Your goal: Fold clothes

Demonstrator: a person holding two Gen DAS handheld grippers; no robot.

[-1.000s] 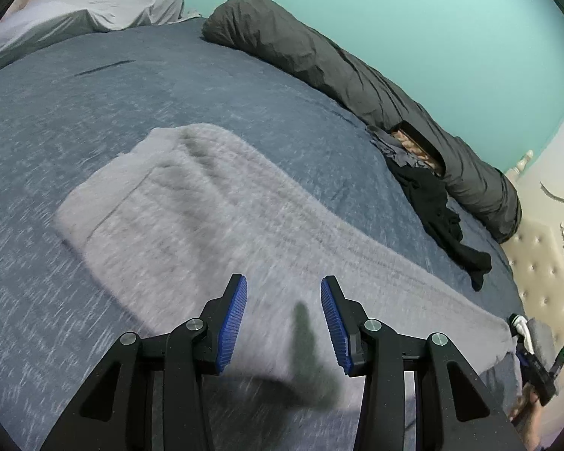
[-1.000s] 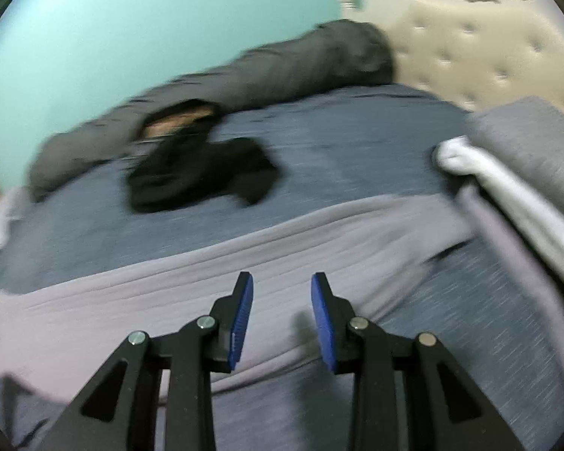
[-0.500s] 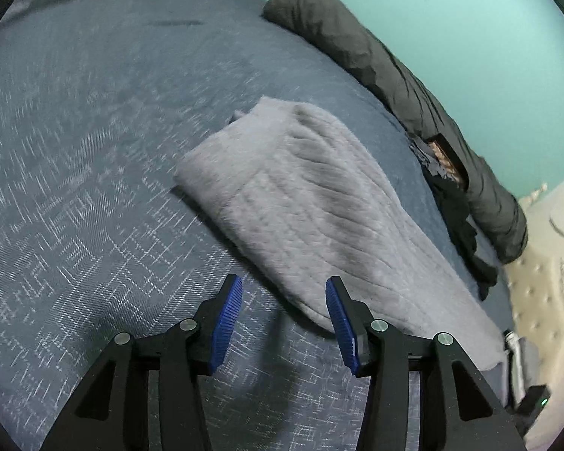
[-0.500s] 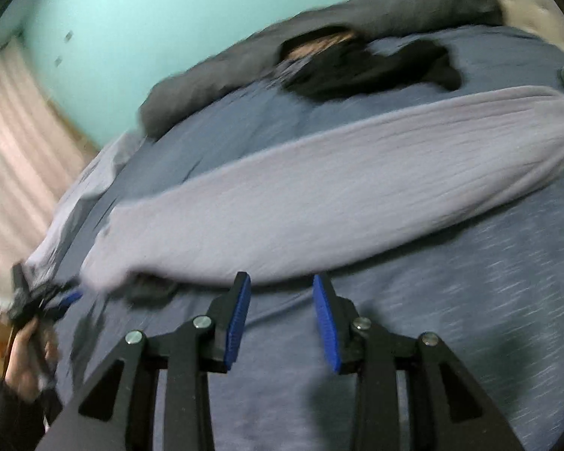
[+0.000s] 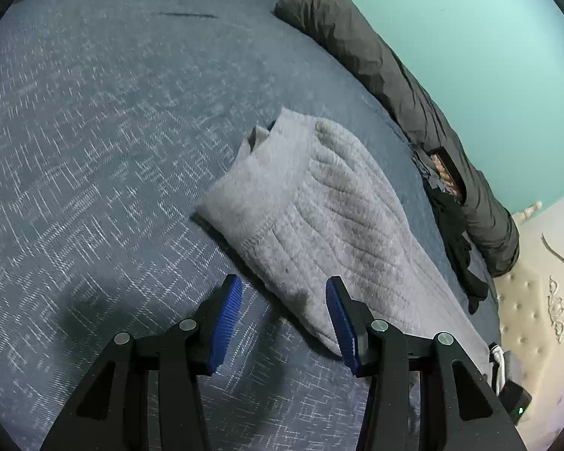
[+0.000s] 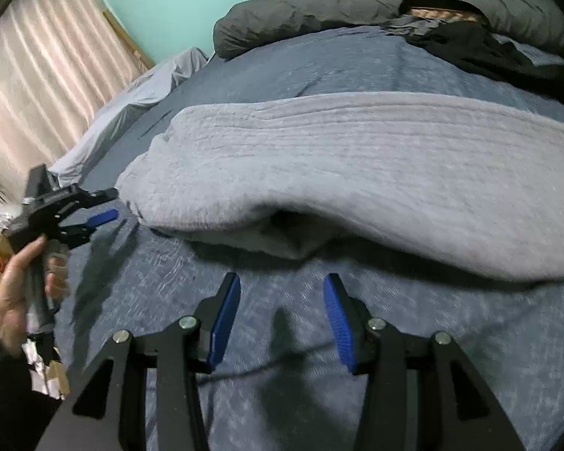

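Grey ribbed knit garment (image 5: 319, 210) is lying in a long folded strip across the blue bedspread (image 5: 94, 150), probably laid flat for its next fold. Left gripper (image 5: 284, 323) is hovering unclenched over the strip's near edge, grasping nothing, while right gripper (image 6: 282, 319) is opening its jaws over bare bedspread just short of the fabric, likely readying a pinch

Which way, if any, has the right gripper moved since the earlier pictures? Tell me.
Yes. The right gripper, jaws opening and empty, swung from the headboard end along the long grey ribbed garment toward the pink curtain.
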